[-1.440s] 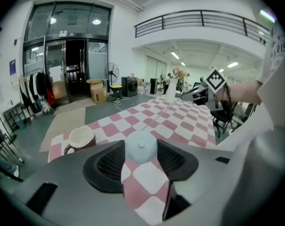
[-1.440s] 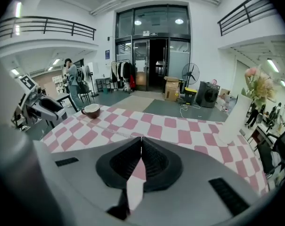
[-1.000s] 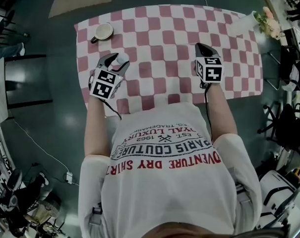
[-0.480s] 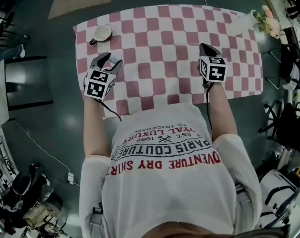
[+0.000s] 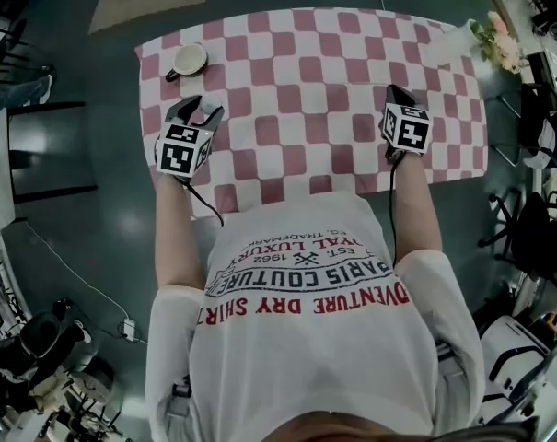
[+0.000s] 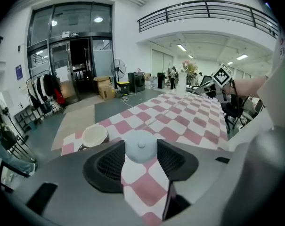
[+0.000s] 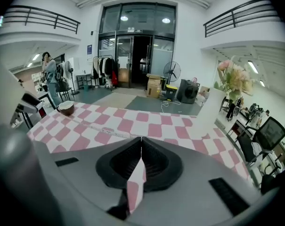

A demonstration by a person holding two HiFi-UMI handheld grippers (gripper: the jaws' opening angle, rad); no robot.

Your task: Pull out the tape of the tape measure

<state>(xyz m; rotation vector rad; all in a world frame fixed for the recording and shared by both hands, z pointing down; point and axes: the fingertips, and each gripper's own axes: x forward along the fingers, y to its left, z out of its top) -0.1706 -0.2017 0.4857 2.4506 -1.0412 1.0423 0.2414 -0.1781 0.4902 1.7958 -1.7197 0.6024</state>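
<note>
Pale round tape measure [image 6: 141, 146] clamped in left gripper [image 5: 203, 110], just beside cup [image 6: 94, 136]; head view hides it. Only right gripper view shows tape [image 7: 109, 129], running from cup side to closed right gripper [image 7: 141, 139], probably pinched.

Both forearms are reaching forward over the near edge of the table [image 5: 315, 63]. The left gripper [image 5: 201, 111] is angling down near the left edge, its jaws clamping the tape measure [image 6: 141, 146]. The right gripper [image 5: 395, 93] is angling down nearer the right edge, its jaws pressing together.
</note>
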